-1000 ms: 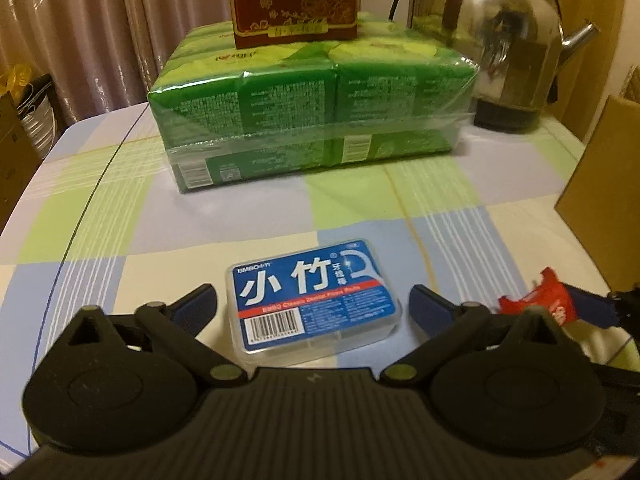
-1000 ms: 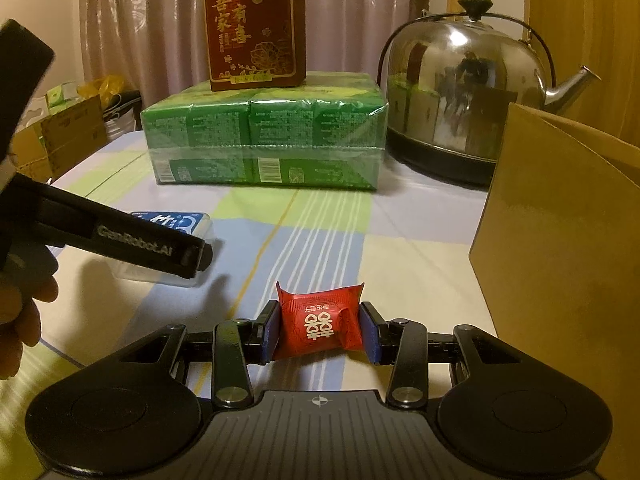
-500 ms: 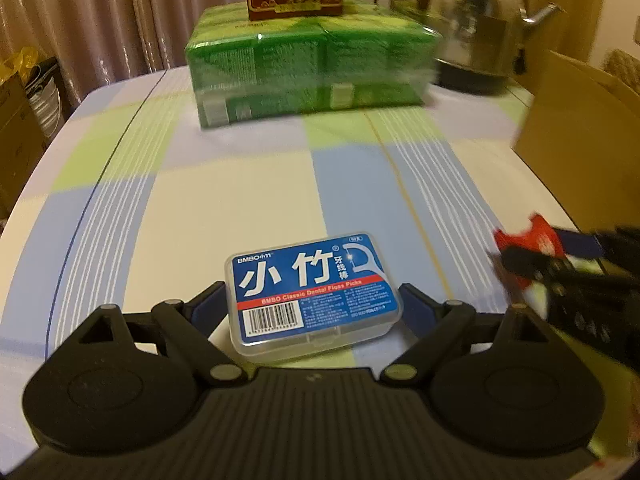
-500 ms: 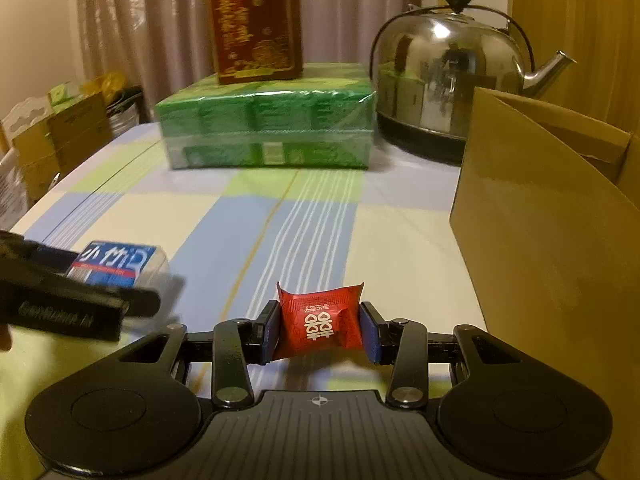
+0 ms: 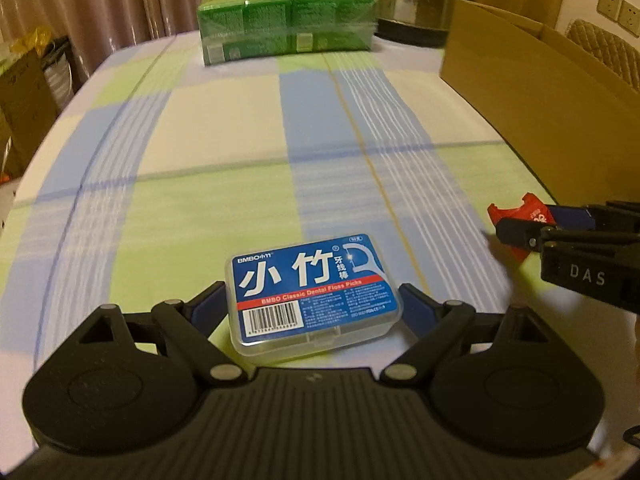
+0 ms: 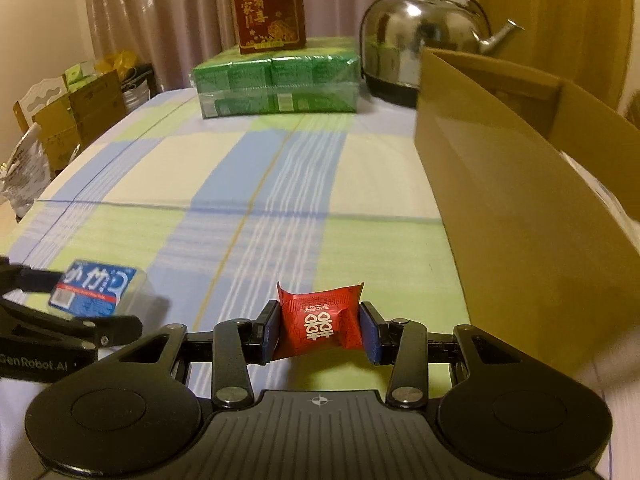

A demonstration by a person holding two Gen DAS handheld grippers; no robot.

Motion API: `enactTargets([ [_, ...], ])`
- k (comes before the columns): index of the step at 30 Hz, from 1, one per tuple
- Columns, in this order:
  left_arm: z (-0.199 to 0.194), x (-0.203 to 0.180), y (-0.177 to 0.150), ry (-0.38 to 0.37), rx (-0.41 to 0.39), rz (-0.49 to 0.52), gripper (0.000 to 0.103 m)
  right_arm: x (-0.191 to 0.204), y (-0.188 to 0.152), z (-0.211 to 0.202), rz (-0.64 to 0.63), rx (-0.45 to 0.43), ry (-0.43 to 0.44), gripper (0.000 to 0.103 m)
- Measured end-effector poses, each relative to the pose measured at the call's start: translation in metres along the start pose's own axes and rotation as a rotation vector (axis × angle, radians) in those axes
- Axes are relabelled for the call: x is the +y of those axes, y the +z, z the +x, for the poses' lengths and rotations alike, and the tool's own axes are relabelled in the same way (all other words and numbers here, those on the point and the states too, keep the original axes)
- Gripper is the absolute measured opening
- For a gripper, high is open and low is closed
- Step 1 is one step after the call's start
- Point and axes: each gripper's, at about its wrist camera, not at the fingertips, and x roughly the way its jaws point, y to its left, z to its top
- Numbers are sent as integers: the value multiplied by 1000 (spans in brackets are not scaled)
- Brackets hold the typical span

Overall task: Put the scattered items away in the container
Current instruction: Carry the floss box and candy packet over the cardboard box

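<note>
A red candy point(image 6: 320, 322) is clamped by the right gripper point(image 6: 320, 330) above the table's near edge point(image 6: 248, 376), beside the cardboard box point(image 6: 520, 208).

checked table point(image 6: 248, 168), green packs point(image 6: 276, 86), kettle point(image 6: 424, 36), carton point(image 6: 520, 184)

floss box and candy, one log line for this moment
left gripper: shut on floss box | right gripper: shut on red candy | cardboard box: right

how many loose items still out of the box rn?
2. The floss box sits between the left claw's pads; the red candy is pinched in the right claw. Both are beside the cardboard box, whose inside is hidden.
</note>
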Motion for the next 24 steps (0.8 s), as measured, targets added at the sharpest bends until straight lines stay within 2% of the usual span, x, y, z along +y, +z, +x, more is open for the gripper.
enactTargets([
  [10, -36, -16, -38, -12, 32, -40, 88, 6, -28, -56, 20, 21, 8, 39],
  [24, -89, -40, -39, -40, -20, -16, 88, 0, -31, -126, 14, -49, -10, 39],
])
